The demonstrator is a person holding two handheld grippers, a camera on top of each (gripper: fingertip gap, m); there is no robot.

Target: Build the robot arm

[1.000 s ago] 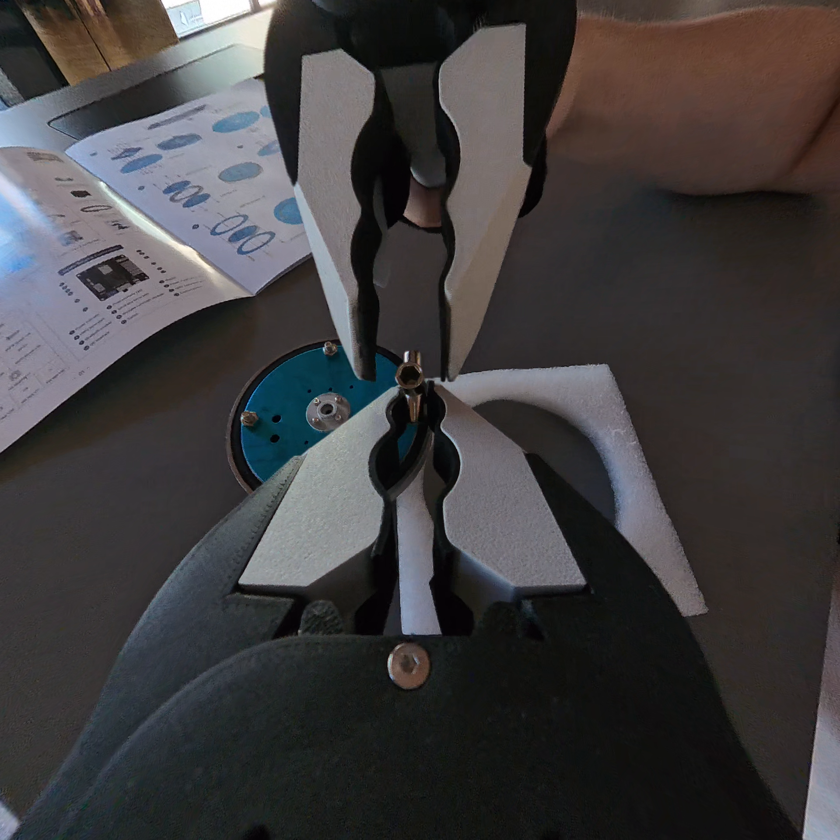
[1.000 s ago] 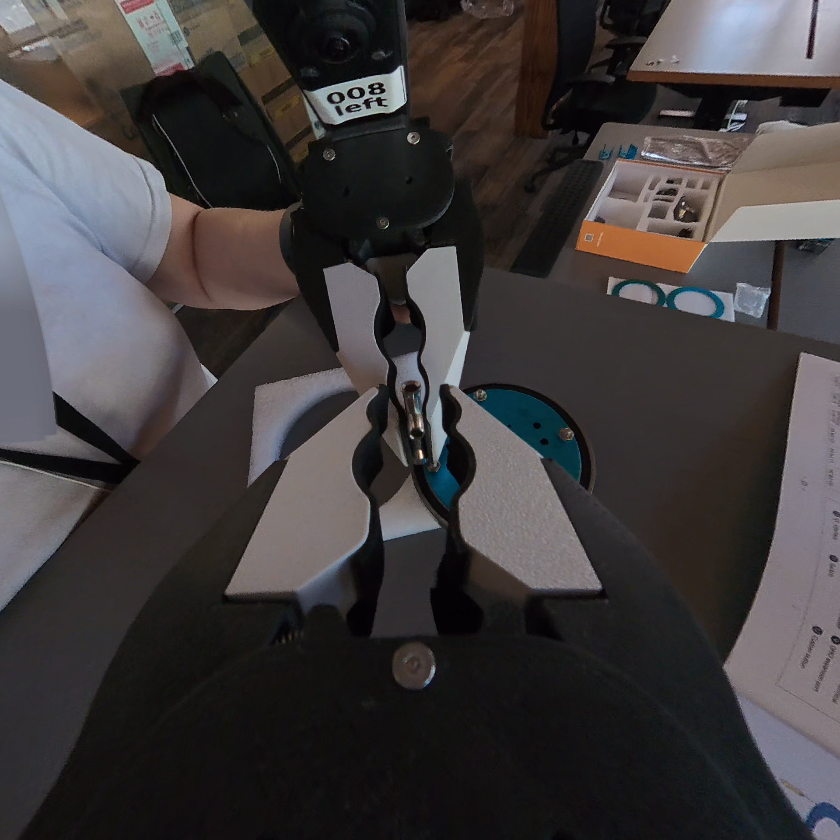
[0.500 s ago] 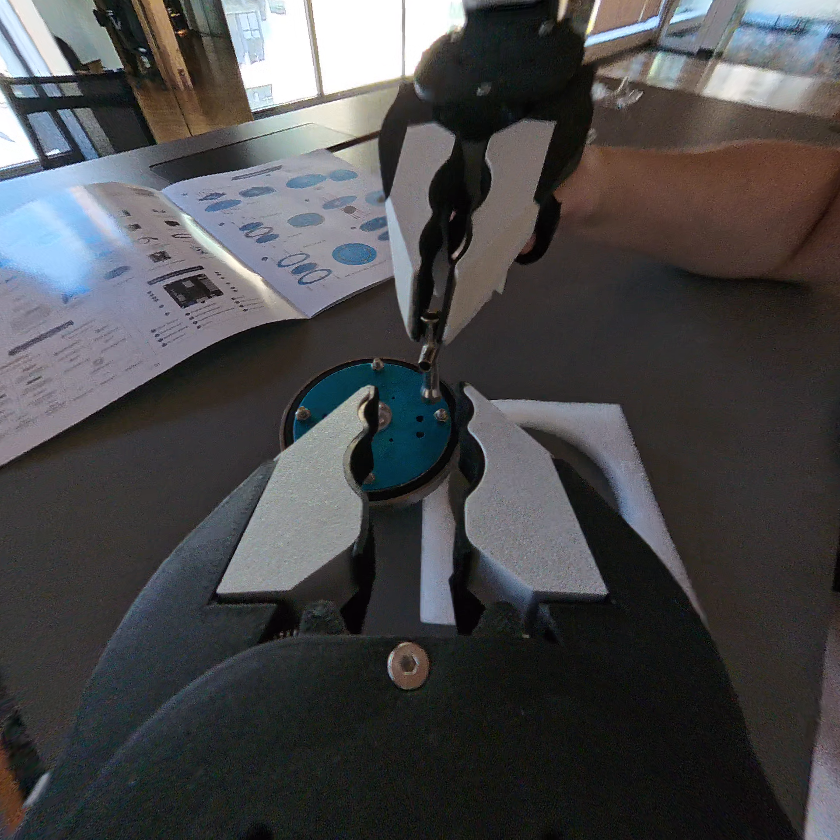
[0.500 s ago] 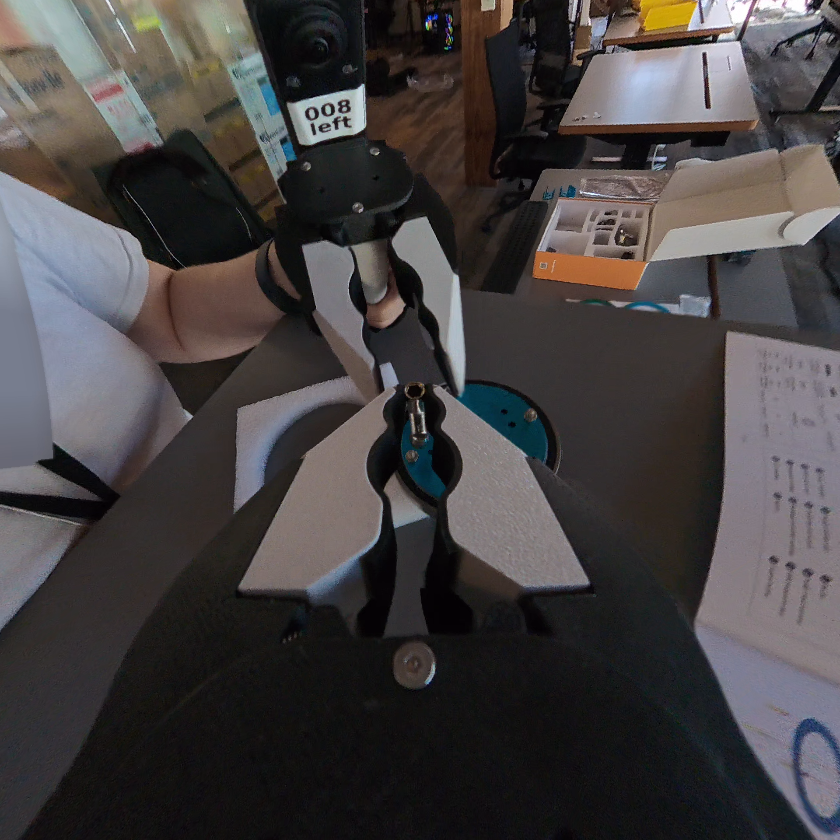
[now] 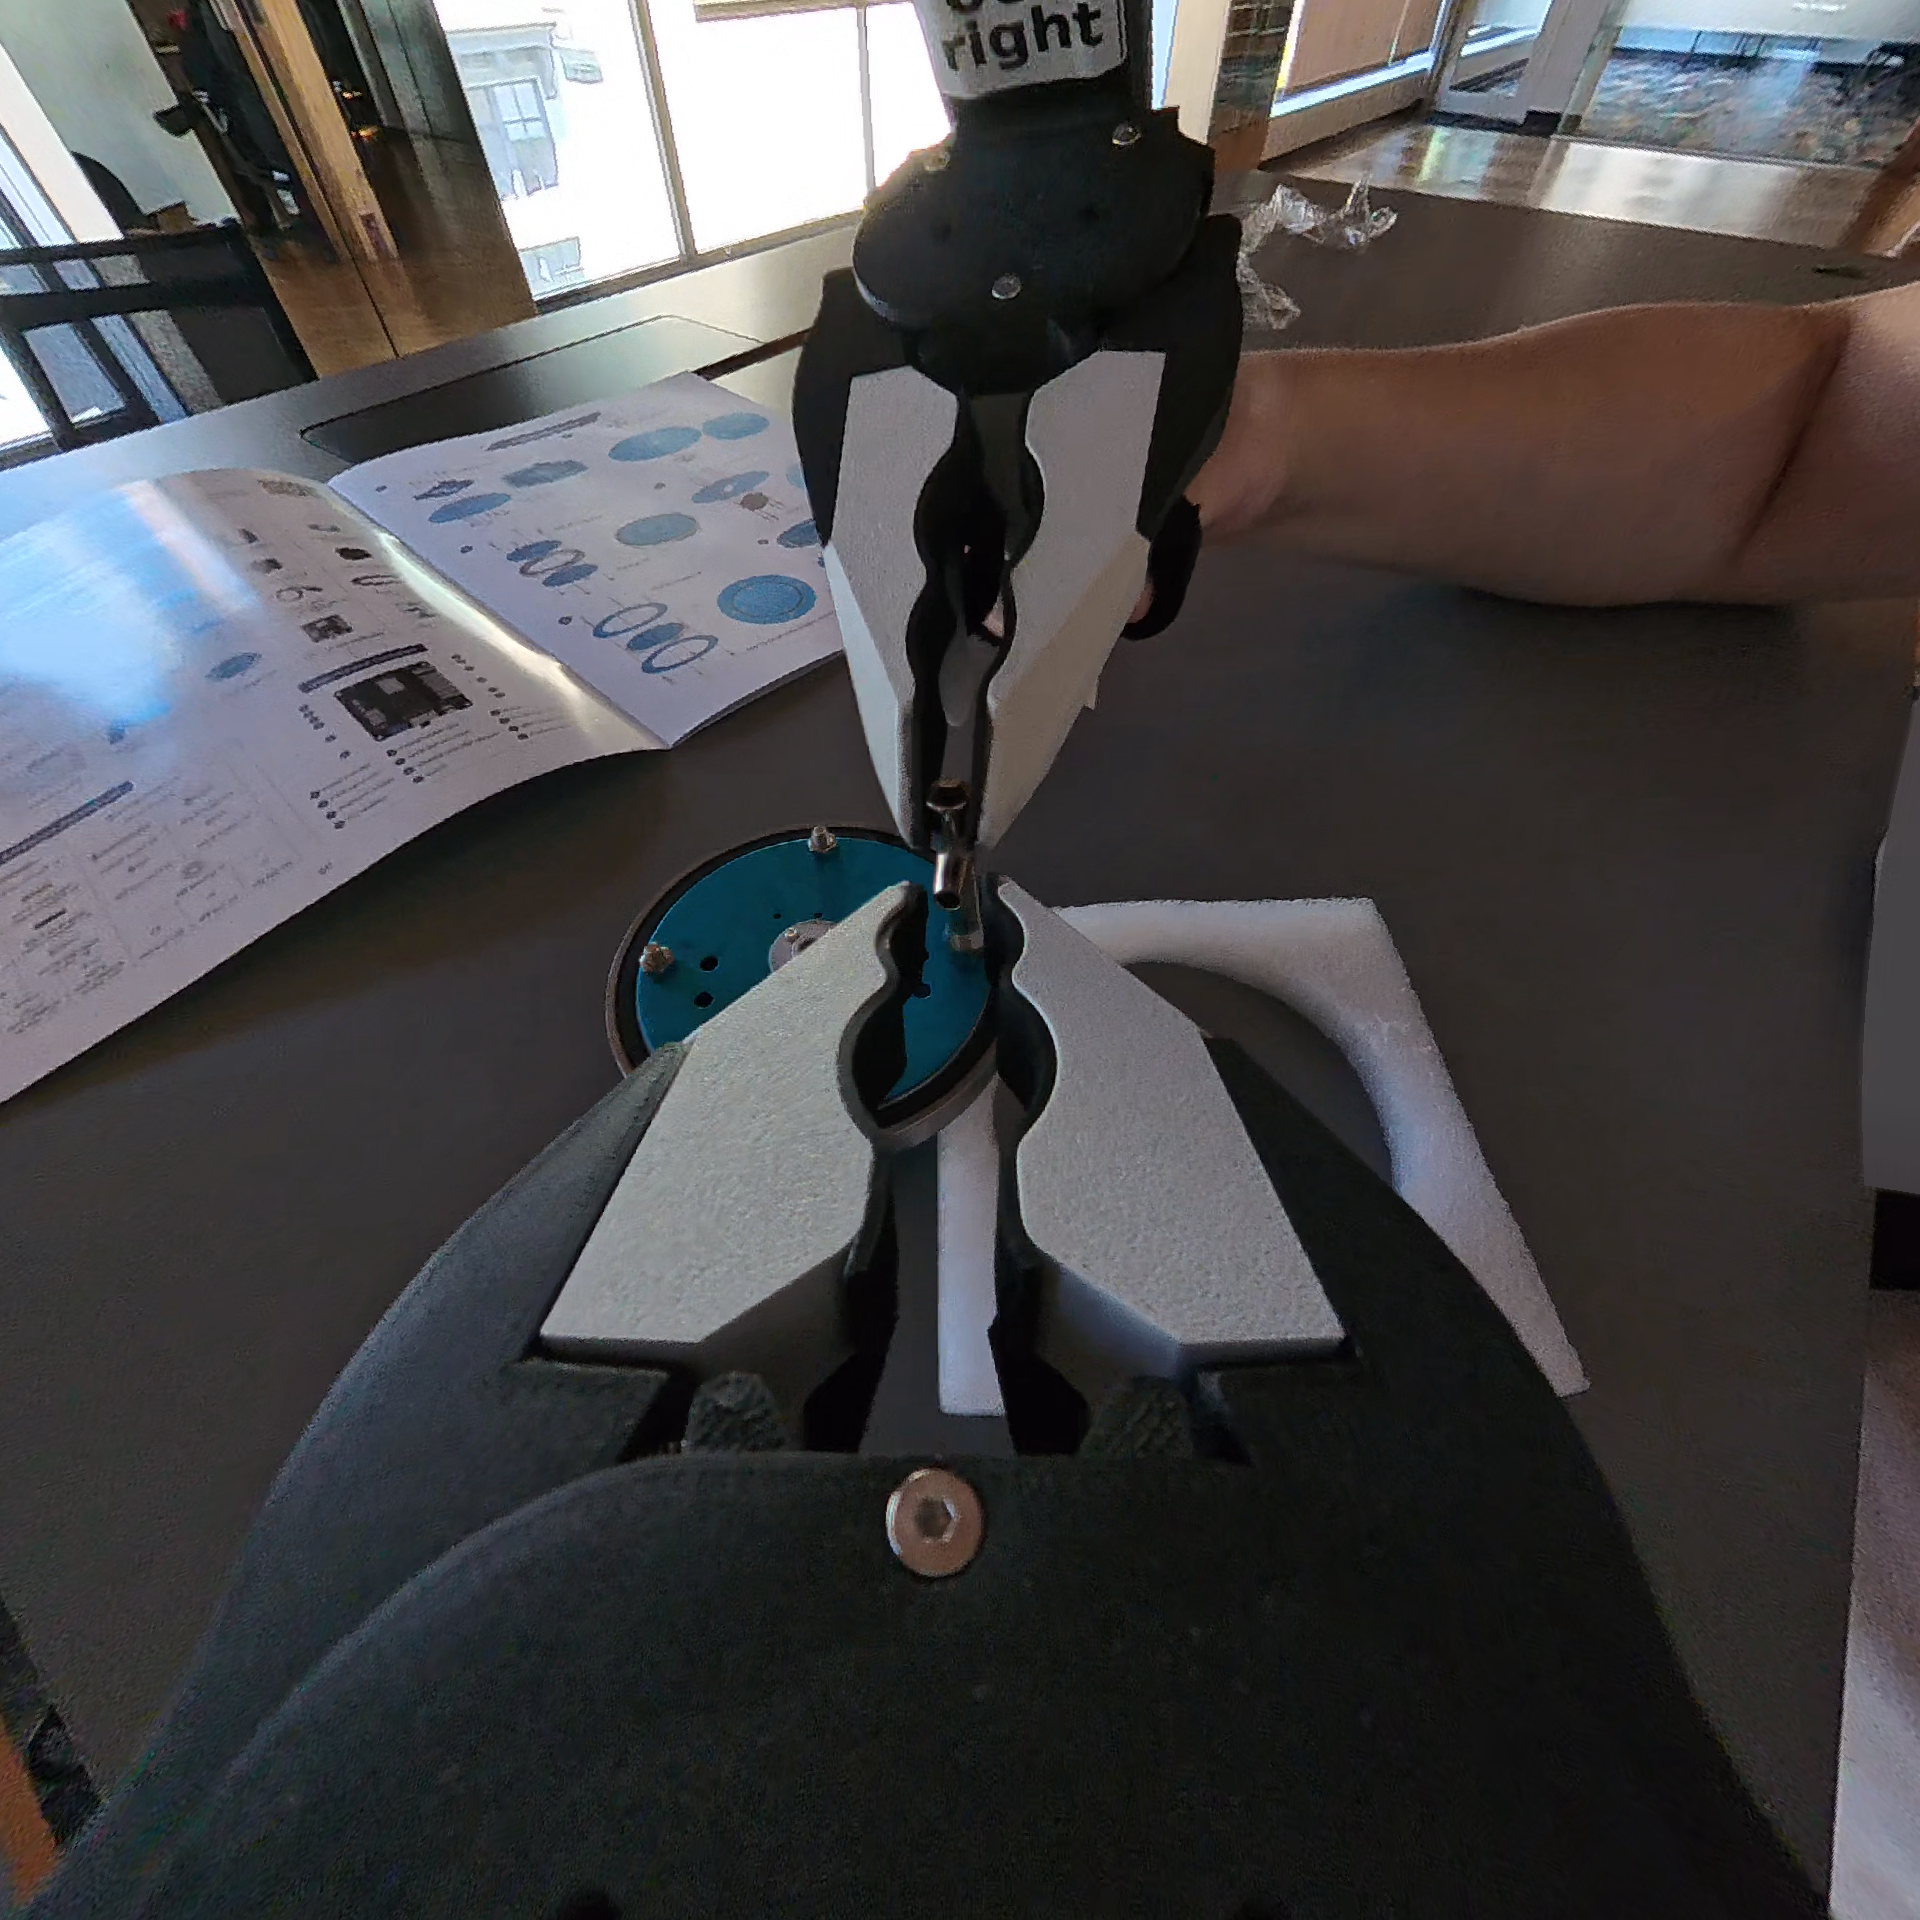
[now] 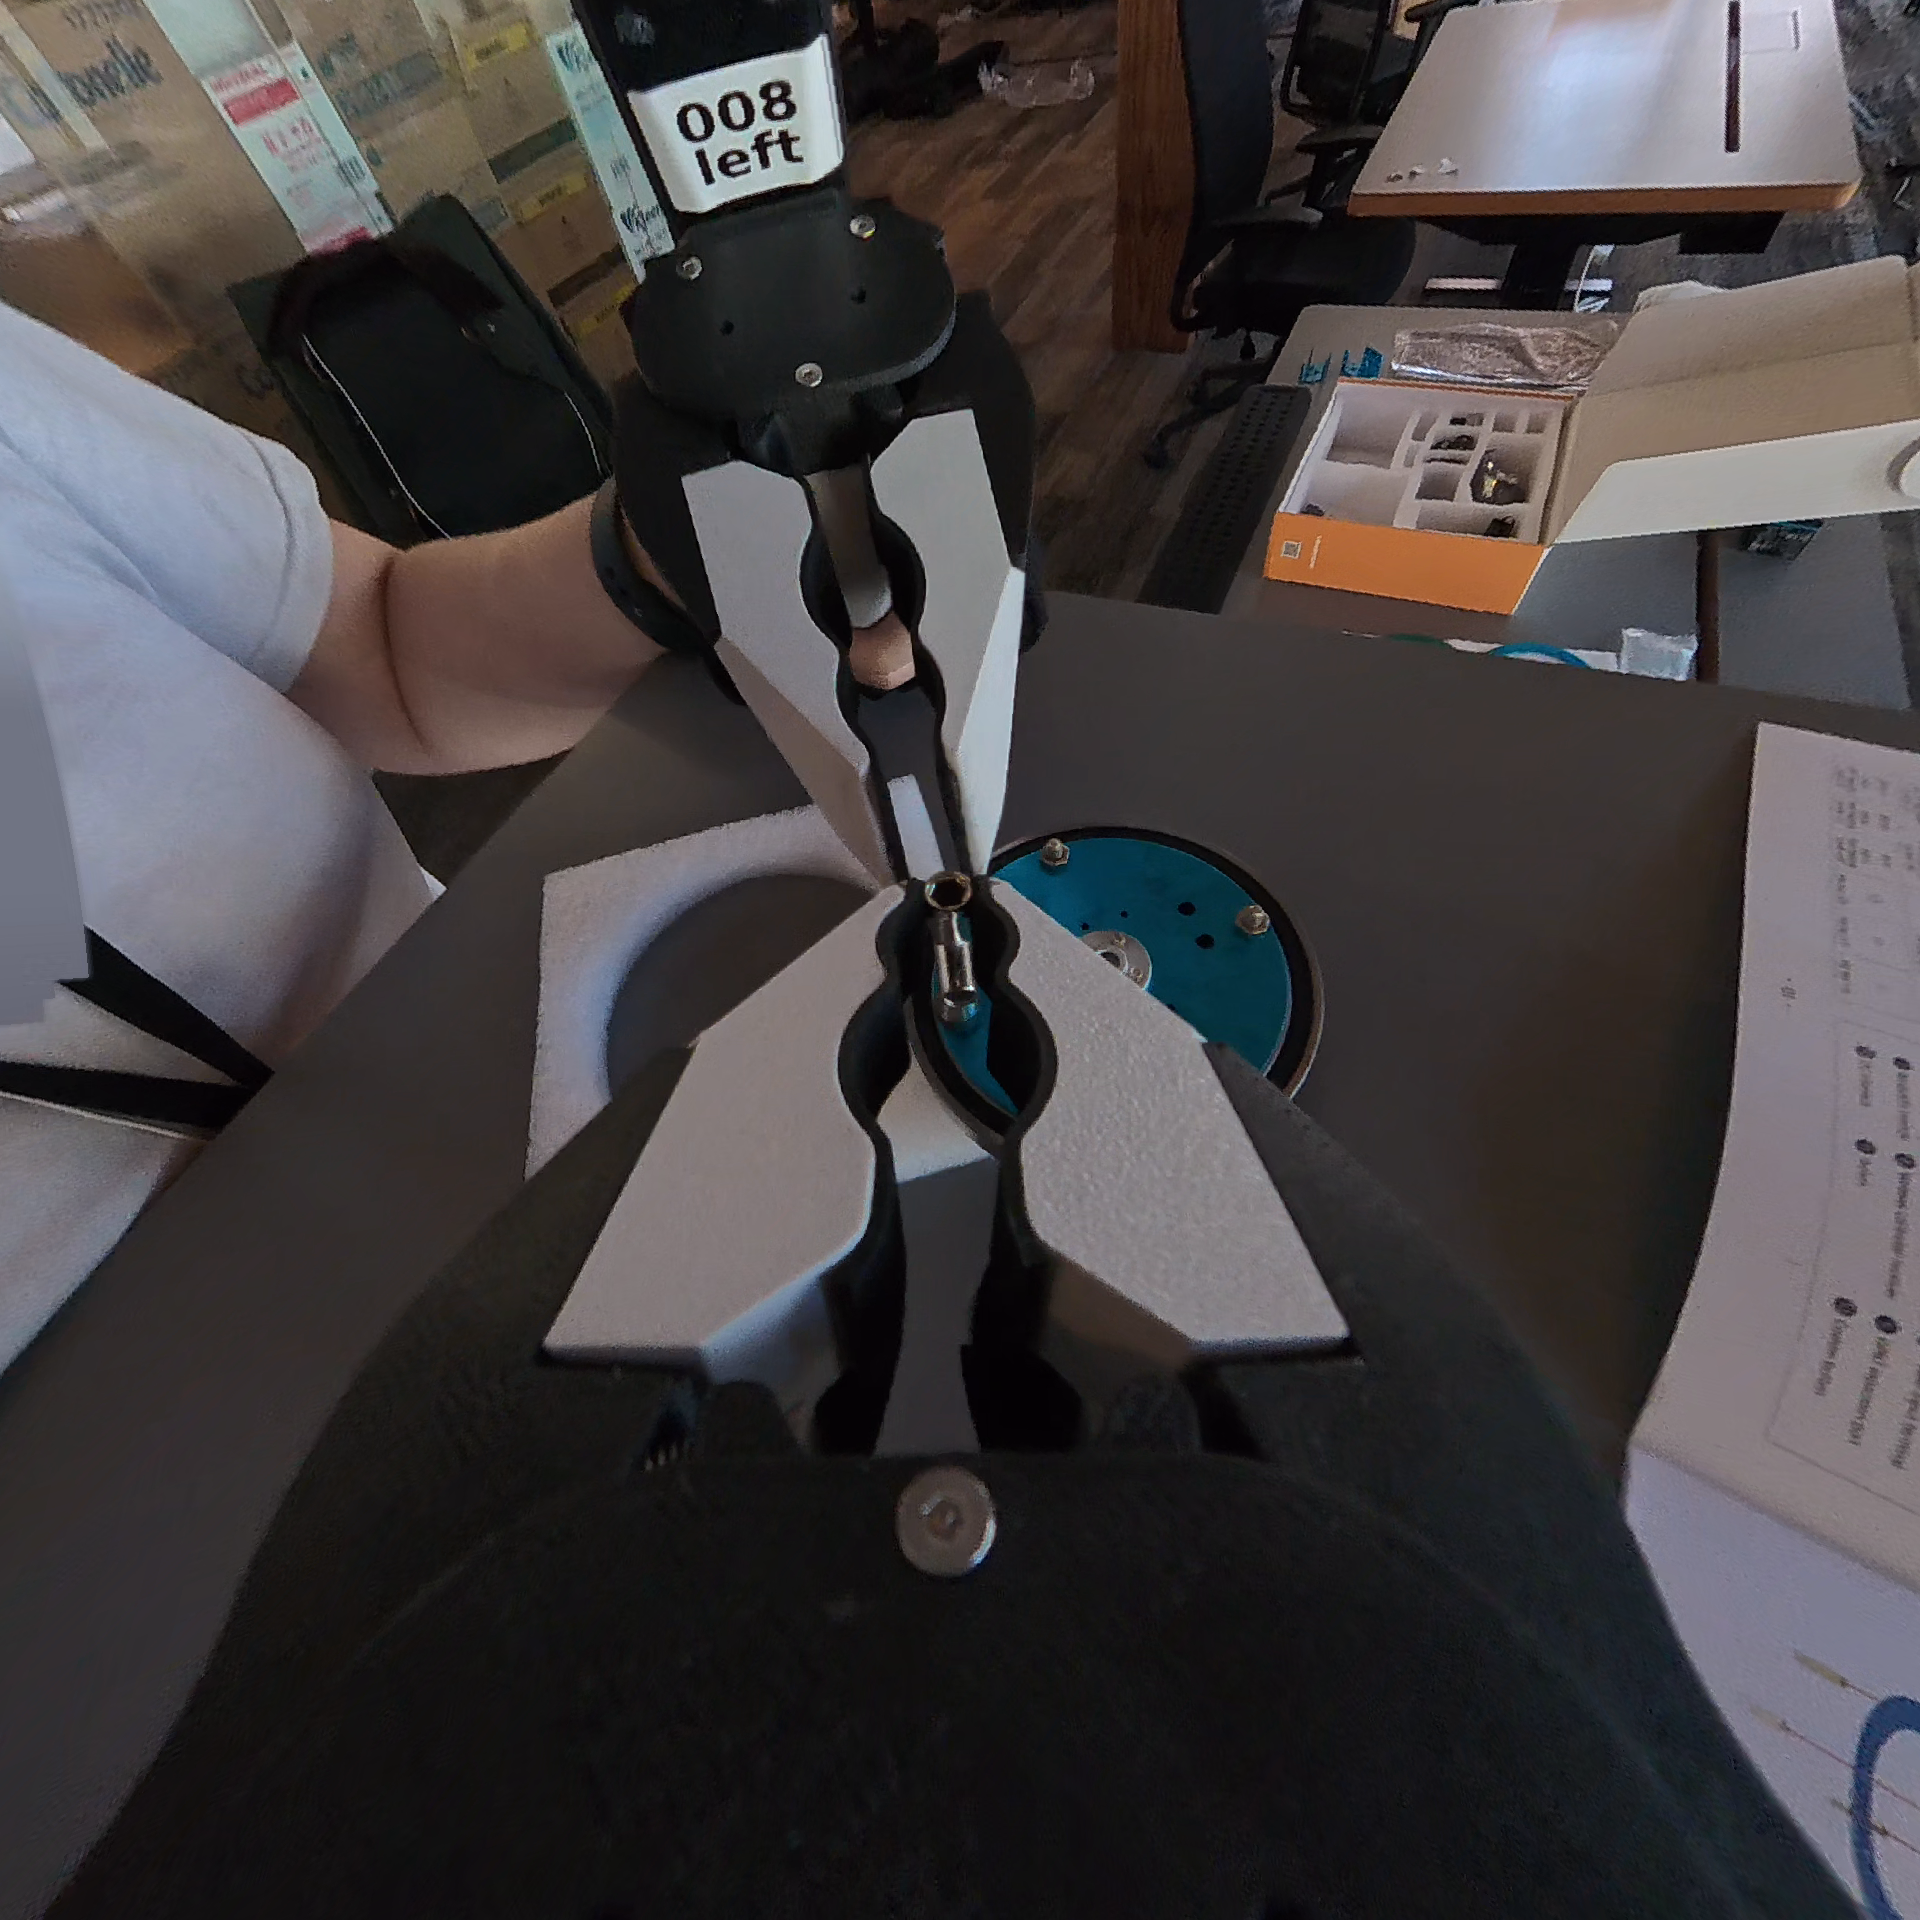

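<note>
A blue round disc (image 5: 748,956) with nuts on its rim lies flat on the dark table; it also shows in the right wrist view (image 6: 1174,935). My right gripper (image 6: 945,904) is shut on a small metal socket tool (image 6: 951,956) and holds it upright, with the tool's lower end on a nut at the disc's near edge. From the left wrist view the right gripper (image 5: 951,821) points down with the tool (image 5: 951,862) below its tips. My left gripper (image 5: 954,894) is empty, its jaws a narrow gap apart, just above the disc's edge and close to the tool. It faces me in the right wrist view (image 6: 930,873).
A white foam sheet (image 5: 1299,956) with a round cut-out lies beside the disc. An open booklet (image 5: 312,675) lies to the left. An orange-sided parts box (image 6: 1392,561) stands open on a farther table. A person's forearms (image 5: 1558,457) reach in over the table. My two grippers' fingertips are within a few centimetres of each other.
The left gripper let go of the socket tool and drew back; the right gripper closed on it and set its end on a nut. The left jaws have since narrowed.
</note>
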